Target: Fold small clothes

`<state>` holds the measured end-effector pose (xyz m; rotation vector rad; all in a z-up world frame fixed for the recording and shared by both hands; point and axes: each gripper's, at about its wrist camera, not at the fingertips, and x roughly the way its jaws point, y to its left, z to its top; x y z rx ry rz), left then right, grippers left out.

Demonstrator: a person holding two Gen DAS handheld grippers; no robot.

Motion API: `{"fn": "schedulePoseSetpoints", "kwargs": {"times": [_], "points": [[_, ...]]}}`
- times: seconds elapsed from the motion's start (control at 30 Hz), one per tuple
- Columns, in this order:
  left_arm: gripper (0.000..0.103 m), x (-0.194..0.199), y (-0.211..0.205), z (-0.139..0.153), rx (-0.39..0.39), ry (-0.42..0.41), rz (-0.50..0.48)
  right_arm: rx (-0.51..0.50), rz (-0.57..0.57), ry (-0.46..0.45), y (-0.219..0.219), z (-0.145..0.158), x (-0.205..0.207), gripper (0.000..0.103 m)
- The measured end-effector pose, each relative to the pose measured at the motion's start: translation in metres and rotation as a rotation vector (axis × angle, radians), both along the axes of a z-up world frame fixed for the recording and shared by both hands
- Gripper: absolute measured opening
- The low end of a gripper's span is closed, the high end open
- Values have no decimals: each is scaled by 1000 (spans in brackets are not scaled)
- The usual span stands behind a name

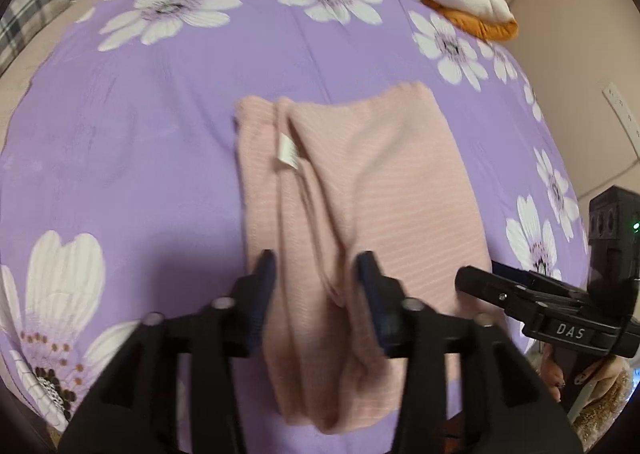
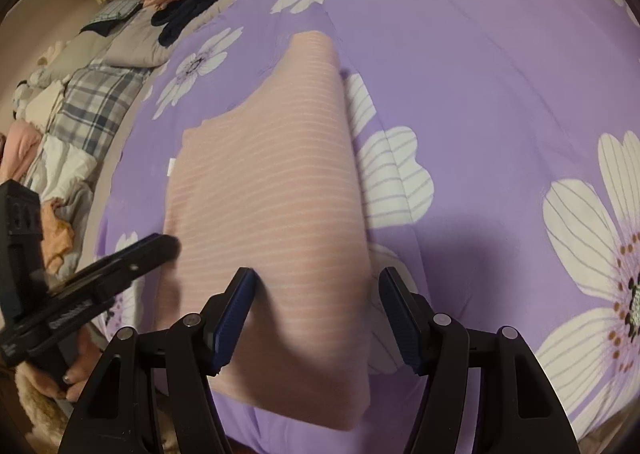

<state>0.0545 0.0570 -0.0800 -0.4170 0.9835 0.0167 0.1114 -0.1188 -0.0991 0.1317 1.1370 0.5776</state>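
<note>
Left wrist view: pink striped garment [image 1: 360, 190] lies folded on bed's purple floral sheet [image 1: 120, 142], white tag up; left gripper [image 1: 316, 274] w/ jaws apart astride a fabric ridge, not pinching; right wrist view: right gripper [image 2: 316, 290] jaws apart over garment's near right edge, nothing clamped.

The near end of the pink striped garment [image 1: 352, 182] is smeared by motion blur and partly hidden behind the left gripper [image 1: 316, 266]. Print on its white label [image 1: 287, 152] cannot be read.
</note>
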Motion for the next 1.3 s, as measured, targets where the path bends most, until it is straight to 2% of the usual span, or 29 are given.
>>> {"fn": "schedulePoseSetpoints", "kwargs": {"times": [0.03,0.07,0.13,0.27,0.3,0.33,0.4,0.47,0.53,0.63,0.7,0.87,1.0,1.1,1.2,1.23,1.3], "points": [[63,0,4,-1,1,-1,17,7,7,-3,2,-1,3,68],[67,2,10,-5,-2,13,39,13,12,-3,4,-2,5,68],[67,7,14,-15,-52,37,36,25,19,3,9,-7,10,68],[69,16,19,-37,-240,83,21,45,41,1,13,-12,15,68],[68,18,19,-41,-277,72,11,52,46,-4,13,-13,15,68],[67,19,17,-41,-290,68,2,59,52,-9,13,-14,16,63],[48,22,11,-40,-319,69,-19,68,50,-6,12,-13,15,52],[40,24,4,-34,-305,70,-18,57,57,-39,13,-4,10,37],[35,22,0,-24,-295,52,-23,42,65,-82,14,8,4,31],[34,20,-3,0,-301,-9,-35,17,70,-161,13,29,0,30],[34,22,-8,21,-265,-67,-48,28,72,-201,10,43,5,30],[34,45,-13,40,-232,-150,-78,49,52,-280,0,66,26,30],[35,73,-17,26,-213,-132,-89,24,25,-256,-3,54,53,30],[35,94,-13,2,-266,-69,-72,-7,-8,-200,-1,38,68,30],[38,104,-15,-19,-250,-2,-62,-34,-23,-134,-2,18,76,30],[40,105,-16,-22,-246,5,-64,-51,-31,-122,-3,13,77,32],[47,103,-15,-24,-248,4,-58,-80,-43,-117,-4,12,75,44]]}}
